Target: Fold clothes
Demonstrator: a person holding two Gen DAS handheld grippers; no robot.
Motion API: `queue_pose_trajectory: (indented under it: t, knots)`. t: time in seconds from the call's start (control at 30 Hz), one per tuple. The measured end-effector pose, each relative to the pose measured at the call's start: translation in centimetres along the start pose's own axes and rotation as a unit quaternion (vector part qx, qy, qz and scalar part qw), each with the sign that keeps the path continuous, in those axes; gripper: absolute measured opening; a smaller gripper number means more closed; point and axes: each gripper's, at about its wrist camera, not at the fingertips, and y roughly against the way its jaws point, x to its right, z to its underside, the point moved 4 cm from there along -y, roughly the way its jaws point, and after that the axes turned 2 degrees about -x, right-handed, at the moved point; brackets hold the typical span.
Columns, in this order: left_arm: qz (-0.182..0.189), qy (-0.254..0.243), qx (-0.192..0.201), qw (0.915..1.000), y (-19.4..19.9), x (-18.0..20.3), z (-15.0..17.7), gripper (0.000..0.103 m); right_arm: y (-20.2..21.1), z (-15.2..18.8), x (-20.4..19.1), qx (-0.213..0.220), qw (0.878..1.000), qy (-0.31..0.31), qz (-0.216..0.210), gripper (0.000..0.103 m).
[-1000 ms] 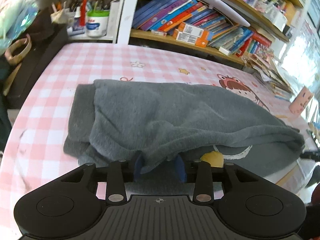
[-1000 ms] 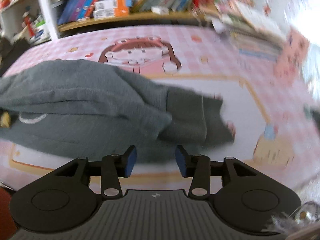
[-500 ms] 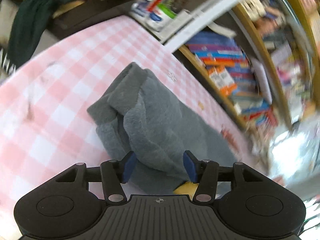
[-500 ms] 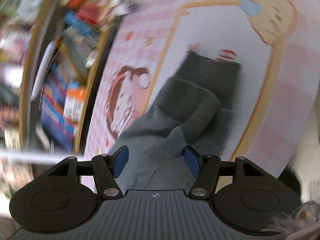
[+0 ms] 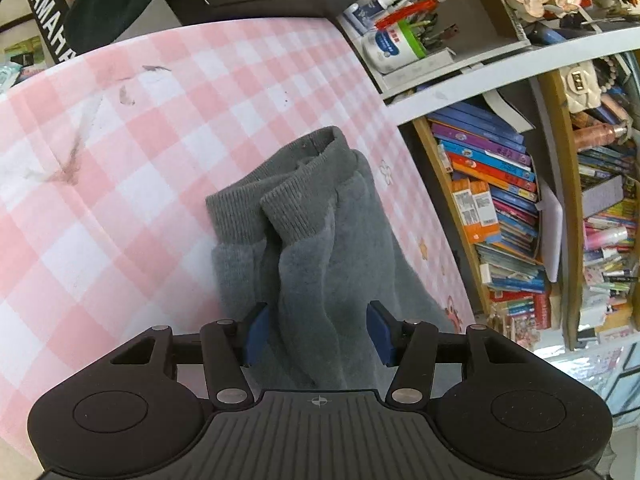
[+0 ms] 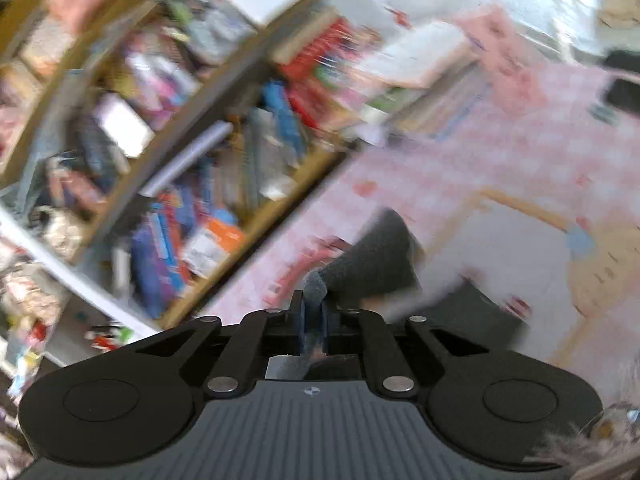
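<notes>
Fabric sits pinched in my right gripper (image 6: 314, 322) — grey sweater (image 5: 320, 248). My left gripper (image 5: 316, 332) gapes astride it — clamp first, then lift evenly.

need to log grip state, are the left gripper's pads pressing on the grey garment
No, the left gripper stands open, its blue pads clear of the grey garment lying between them.

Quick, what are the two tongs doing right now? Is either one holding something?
Left tongs: open, straddling a fold of the grey garment, not pinching it.
Right tongs: closed on a bit of the grey garment.
</notes>
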Motion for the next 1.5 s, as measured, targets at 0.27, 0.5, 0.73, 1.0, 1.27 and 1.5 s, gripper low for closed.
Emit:
queue_pose_trajectory:
  t: [0.27, 0.5, 0.73, 1.0, 1.27, 1.5]
  knots:
    - [-0.008, 0.022, 0.011, 0.9997, -0.8, -0.3, -0.1, 0.048, -4.9, 4.0, 5.9, -0.087, 0.988, -0.029, 0.121, 0.009]
    - [0.055, -0.015, 0.026, 0.9980, 0.1, 3.0, -1.2, 0.006, -4.9, 4.0, 6.3, -0.088, 0.989, -0.030, 0.114, 0.009]
    - [0.106, -0.047, 0.064, 0.9912, 5.3, 3.2, -0.8, 0.006, -4.7, 4.2, 6.2, -0.089, 0.988, -0.026, 0.120, 0.009]
    - [-0.082, -0.077, 0.027, 0.9933, 2.2, -0.7, 0.9, 0.017, -4.8, 4.0, 5.9, -0.095, 0.987, -0.023, 0.128, 0.009]
    - [-0.085, -0.012, 0.034, 0.9957, 3.0, -1.6, 0.8, 0.056, -2.7, 3.5, 5.4, -0.084, 0.981, -0.006, 0.175, 0.048]
    - [-0.065, 0.029, 0.040, 0.9967, 0.8, -0.9, 0.0, 0.052, -5.0, 3.3, 5.3, -0.100, 0.981, -0.020, 0.168, 0.040]
